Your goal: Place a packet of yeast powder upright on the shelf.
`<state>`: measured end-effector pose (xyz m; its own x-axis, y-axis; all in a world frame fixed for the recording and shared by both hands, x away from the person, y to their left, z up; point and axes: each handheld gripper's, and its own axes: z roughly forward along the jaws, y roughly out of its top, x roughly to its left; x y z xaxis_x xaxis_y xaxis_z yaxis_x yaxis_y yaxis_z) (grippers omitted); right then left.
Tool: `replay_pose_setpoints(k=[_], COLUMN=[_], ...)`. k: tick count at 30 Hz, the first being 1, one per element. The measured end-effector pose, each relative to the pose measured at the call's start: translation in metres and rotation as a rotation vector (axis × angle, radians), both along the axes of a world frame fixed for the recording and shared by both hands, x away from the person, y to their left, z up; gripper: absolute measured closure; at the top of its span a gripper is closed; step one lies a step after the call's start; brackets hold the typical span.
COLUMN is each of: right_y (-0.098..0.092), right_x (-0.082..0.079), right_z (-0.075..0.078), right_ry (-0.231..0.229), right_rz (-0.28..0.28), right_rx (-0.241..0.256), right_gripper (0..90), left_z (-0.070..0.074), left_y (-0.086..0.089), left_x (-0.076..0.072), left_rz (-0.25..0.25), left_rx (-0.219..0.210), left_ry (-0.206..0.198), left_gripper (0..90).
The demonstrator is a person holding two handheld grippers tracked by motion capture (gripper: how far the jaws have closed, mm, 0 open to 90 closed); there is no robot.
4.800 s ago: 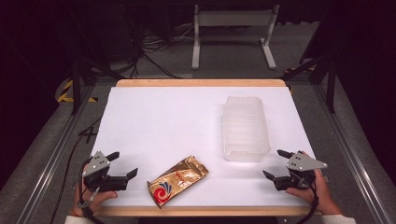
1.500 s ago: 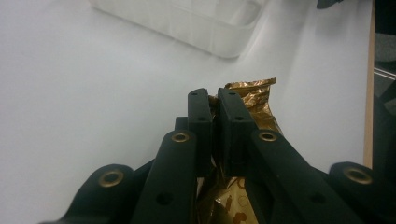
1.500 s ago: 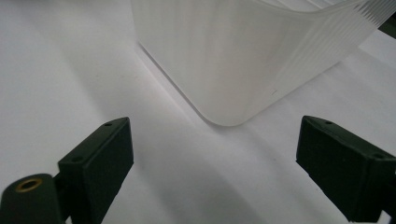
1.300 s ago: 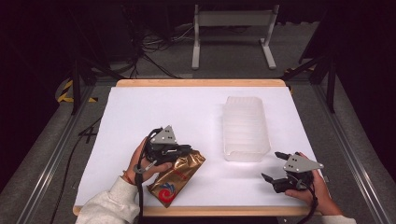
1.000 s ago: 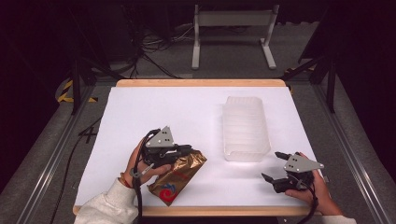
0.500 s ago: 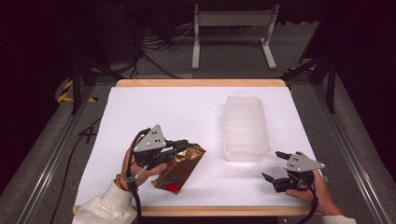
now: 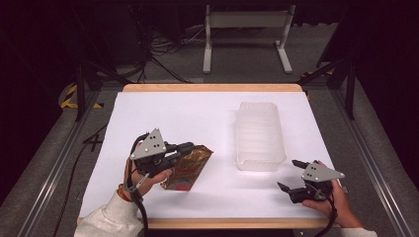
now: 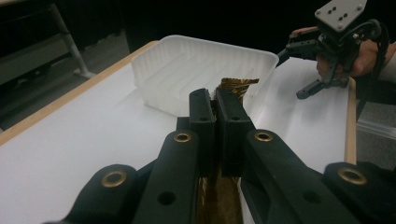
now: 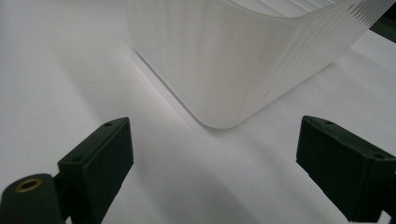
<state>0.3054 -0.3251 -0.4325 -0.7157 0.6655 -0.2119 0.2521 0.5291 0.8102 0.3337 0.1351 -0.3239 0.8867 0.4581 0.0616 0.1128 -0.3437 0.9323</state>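
Left gripper (image 7: 190, 147): jaws pressed together on the gold foil packet (image 7: 190, 165), pinching it along its upper edge. In the left gripper view the two black jaws meet flat with a crinkled strip of gold foil (image 8: 237, 87) poking out past their tips and more foil showing below, between the jaw arms. Grey three-cornered plate on top of the gripper, tilted up toward the table's far side.

The packet itself hangs at a slant from the jaws, in the near-left part of the table; its lower end, with a red mark on it, lies on or just above the white table surface (image 7: 197, 118). I cannot tell whether it touches. A hand in a light sleeve (image 7: 106, 219) grips the tool from the near edge, cable trailing down beside the wrist.

Clear plastic tray (image 7: 259, 136): right of centre, long side running away from the person, ribbed walls, nothing inside. It sits apart from the packet, with bare table between. Seen along the left jaws, the tray (image 8: 201, 70) stands straight ahead.

Right gripper (image 7: 292, 174): jaws spread wide, holding nothing, low over the near-right corner of the table, just short of the tray's near end. Its own view shows the tray's rounded corner (image 9: 233, 70) between the open jaws.
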Motion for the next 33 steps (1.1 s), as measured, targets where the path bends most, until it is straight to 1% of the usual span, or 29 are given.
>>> replay_pose_setpoints(k=[1, 3, 5, 8, 9, 12, 13, 15, 20, 22, 23, 24, 26, 29, 32, 33], right_y=[0.0, 0.0, 0.0, 0.0, 0.0, 0.0, 0.0, 0.0, 0.0, 0.0, 0.0, -0.001, -0.001, 0.0, -0.001, -0.001], right_x=[0.0, 0.0, 0.0, 0.0, 0.0, 0.0, 0.0, 0.0, 0.0, 0.0, 0.0, 0.0, 0.0, 0.0, 0.0, 0.0], right_z=[0.0, 0.0, 0.0, 0.0, 0.0, 0.0, 0.0, 0.0, 0.0, 0.0, 0.0, 0.0, 0.0, 0.0, 0.0, 0.0], right_ry=[-0.001, 0.0, 0.001, 0.0, 0.0, 0.0, 0.0, -0.001, 0.0, 0.002, 0.001, 0.002, 0.002, 0.002, 0.003, 0.003], right_rz=[0.001, 0.001, 0.0, -0.001, -0.002, -0.002, -0.003, -0.001, -0.003, -0.002, -0.003, -0.005, -0.006, -0.005, -0.007, -0.007], right_rx=[-0.001, -0.003, -0.002, -0.001, -0.001, -0.001, -0.001, 0.002, 0.004, 0.005, 0.004, 0.004, 0.005, 0.005, 0.006, 0.007], right_gripper=[11.6, 11.6, 11.6, 11.6, 11.6, 11.6, 11.6, 11.6, 11.6, 11.6, 11.6, 11.6, 11.6, 11.6, 11.6, 11.6], left_z=[0.001, 0.001, 0.002, 0.004, 0.005, 0.007, 0.008, 0.01, 0.016, 0.018, 0.019, 0.02, 0.022, 0.025, 0.027, 0.028], left_y=[0.0, 0.001, 0.001, 0.0, -0.001, -0.004, -0.005, -0.008, -0.02, -0.024, -0.026, -0.028, -0.032, -0.039, -0.045, -0.048], left_x=[0.0, 0.0, 0.001, 0.003, 0.004, 0.007, 0.007, 0.009, 0.016, 0.018, 0.02, 0.022, 0.025, 0.029, 0.034, 0.036], left_rz=[0.004, 0.007, 0.014, 0.019, 0.019, 0.023, 0.022, 0.018, 0.01, 0.006, 0.011, 0.011, 0.012, 0.012, 0.02, 0.015], left_rx=[0.003, -0.008, -0.005, -0.017, -0.026, -0.039, -0.049, -0.056, -0.057, -0.068, -0.076, -0.074, -0.083, -0.086, -0.1, -0.1], left_ry=[-0.003, -0.002, -0.008, -0.01, -0.004, -0.011, -0.008, -0.006, -0.011, -0.01, -0.009, -0.013, -0.004, -0.007, -0.005, 0.001], left_gripper=[86.3, 86.4, 86.4, 86.4, 86.4, 86.4, 86.4, 86.5, 86.5, 86.5, 86.5, 86.5, 86.5, 86.5, 86.5, 86.4])
